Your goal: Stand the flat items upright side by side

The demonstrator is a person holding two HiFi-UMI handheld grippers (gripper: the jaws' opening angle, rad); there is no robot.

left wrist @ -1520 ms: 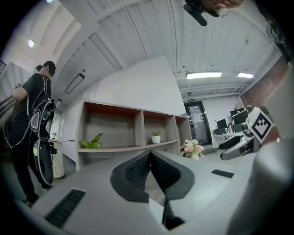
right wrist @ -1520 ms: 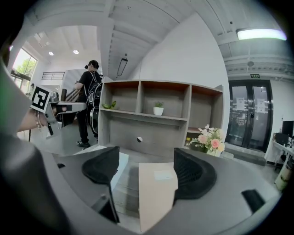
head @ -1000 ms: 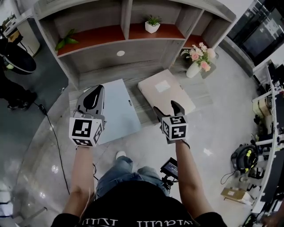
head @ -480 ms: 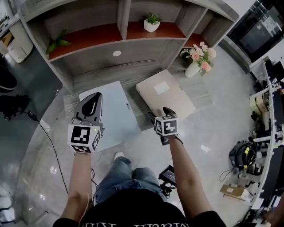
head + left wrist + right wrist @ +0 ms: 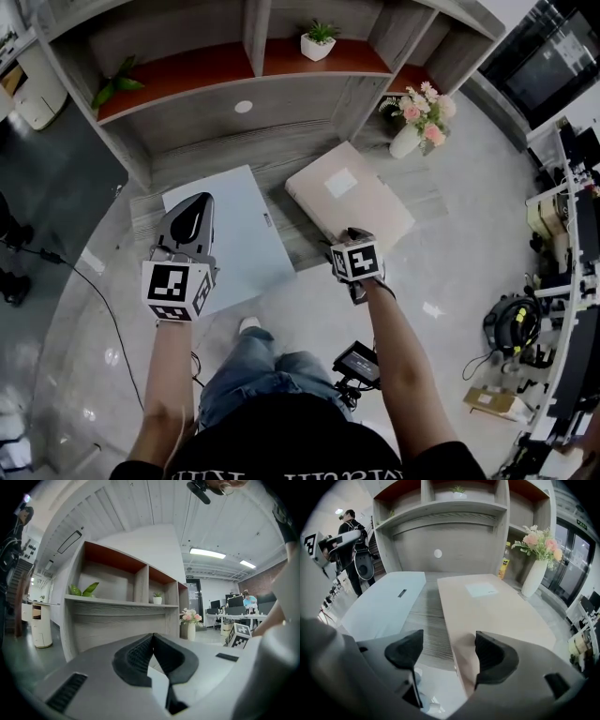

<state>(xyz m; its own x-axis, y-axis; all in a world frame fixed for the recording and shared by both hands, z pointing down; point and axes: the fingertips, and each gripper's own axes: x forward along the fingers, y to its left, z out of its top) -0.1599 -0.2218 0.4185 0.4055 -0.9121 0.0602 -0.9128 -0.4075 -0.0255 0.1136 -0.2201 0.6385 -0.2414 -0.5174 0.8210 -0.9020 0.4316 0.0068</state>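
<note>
On low platform (image 5: 216, 155): blue box (image 5: 225, 230), beige box (image 5: 352, 197) laid flat. Right hand-held gripper (image 5: 446, 651) open at beige near corner; left hand-held gripper (image 5: 153, 639) closed, empty. Judged stiff, light, slick: edge grip advised.

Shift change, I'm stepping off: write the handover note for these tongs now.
Left tongs: shut, empty, held by the blue box.
Right tongs: open, at the near edge of the beige box, not gripping.
Both boxes lie flat, side by side with a gap, on the wooden ledge below the shelf.
Done: nothing stood up yet.
Left: stand both upright, side by side.
</note>
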